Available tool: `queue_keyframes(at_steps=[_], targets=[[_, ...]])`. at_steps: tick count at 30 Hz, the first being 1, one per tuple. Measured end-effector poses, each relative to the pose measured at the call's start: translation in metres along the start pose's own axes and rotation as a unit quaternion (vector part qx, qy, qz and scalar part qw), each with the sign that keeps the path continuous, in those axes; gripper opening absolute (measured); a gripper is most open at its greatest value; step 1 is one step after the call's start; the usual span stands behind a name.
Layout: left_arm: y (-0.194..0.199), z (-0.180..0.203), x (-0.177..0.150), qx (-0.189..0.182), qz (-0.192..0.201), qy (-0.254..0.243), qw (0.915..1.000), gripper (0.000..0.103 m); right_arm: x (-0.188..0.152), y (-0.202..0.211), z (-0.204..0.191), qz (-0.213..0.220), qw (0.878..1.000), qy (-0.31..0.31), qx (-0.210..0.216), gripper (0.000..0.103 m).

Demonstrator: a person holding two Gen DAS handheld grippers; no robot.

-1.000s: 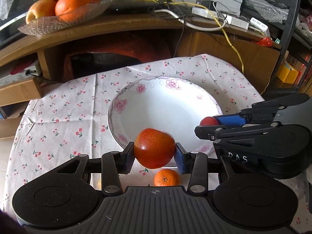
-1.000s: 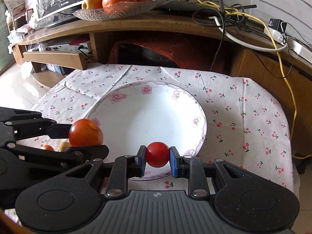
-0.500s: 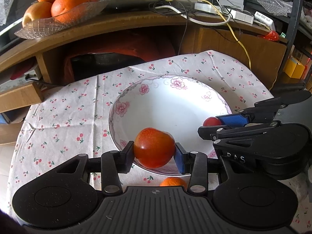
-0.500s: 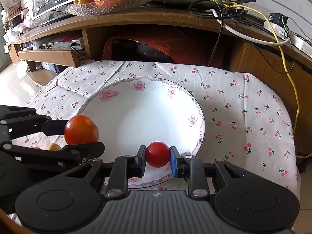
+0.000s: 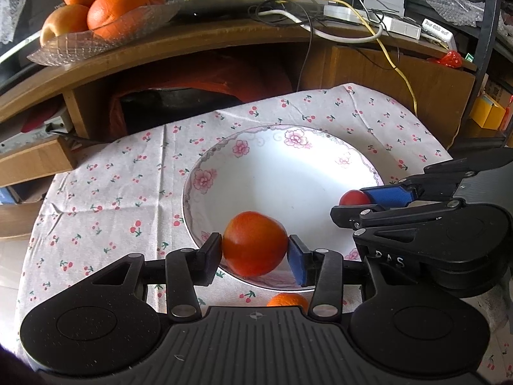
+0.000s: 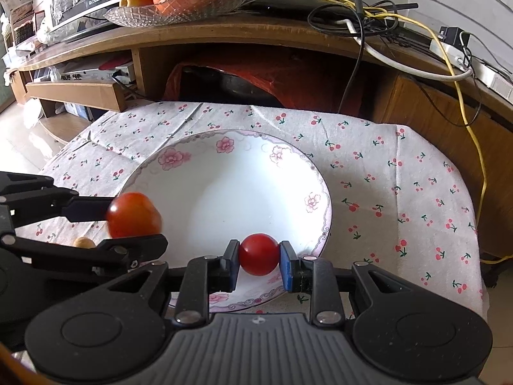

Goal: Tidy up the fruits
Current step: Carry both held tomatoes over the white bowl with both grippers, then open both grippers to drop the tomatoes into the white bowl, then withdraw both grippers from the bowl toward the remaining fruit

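Two fruits are held over the near rim of the white flowered plate (image 5: 243, 173), one in each tool.

The left tool (image 5: 255, 252) is closed on a large orange-red fruit (image 5: 255, 247), which is held above the plate's near-left edge. The right tool (image 6: 259, 260) is closed on a small red tomato (image 6: 259, 254), which is held above the plate's near-right rim. The inside of the plate is seen bare. A small orange (image 5: 286, 300) is seen on the cherry-print cloth (image 6: 384, 166) of the worktop, just in front of the plate. A pale brown item (image 6: 84, 243) is glimpsed on the cloth left of the plate; what it is cannot be told. Behind the plate, on a wooden shelf (image 5: 208, 40), a glass dish (image 5: 96, 40) of oranges is kept.
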State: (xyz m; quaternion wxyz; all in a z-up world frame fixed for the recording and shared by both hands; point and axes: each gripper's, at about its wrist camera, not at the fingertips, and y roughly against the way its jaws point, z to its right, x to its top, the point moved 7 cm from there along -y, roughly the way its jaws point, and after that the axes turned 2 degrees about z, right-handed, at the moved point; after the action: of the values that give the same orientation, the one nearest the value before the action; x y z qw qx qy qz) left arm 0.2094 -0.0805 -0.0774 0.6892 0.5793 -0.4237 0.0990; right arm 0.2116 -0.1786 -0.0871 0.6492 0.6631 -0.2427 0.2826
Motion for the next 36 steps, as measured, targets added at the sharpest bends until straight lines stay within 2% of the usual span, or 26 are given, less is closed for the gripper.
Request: queue_keyframes(at_steps=[13,36], targets=[[0.005,-0.006,0.005,0.014,0.011,0.007,0.9998,0.064,0.005,0.005,0.000,0.014,1.000,0.001,-0.009,0.031],[0.014,-0.008,0.007,0.019,0.020,0.008,0.9996,0.069,0.009,0.015,-0.001,0.029,0.999,0.002,-0.015,0.031]])
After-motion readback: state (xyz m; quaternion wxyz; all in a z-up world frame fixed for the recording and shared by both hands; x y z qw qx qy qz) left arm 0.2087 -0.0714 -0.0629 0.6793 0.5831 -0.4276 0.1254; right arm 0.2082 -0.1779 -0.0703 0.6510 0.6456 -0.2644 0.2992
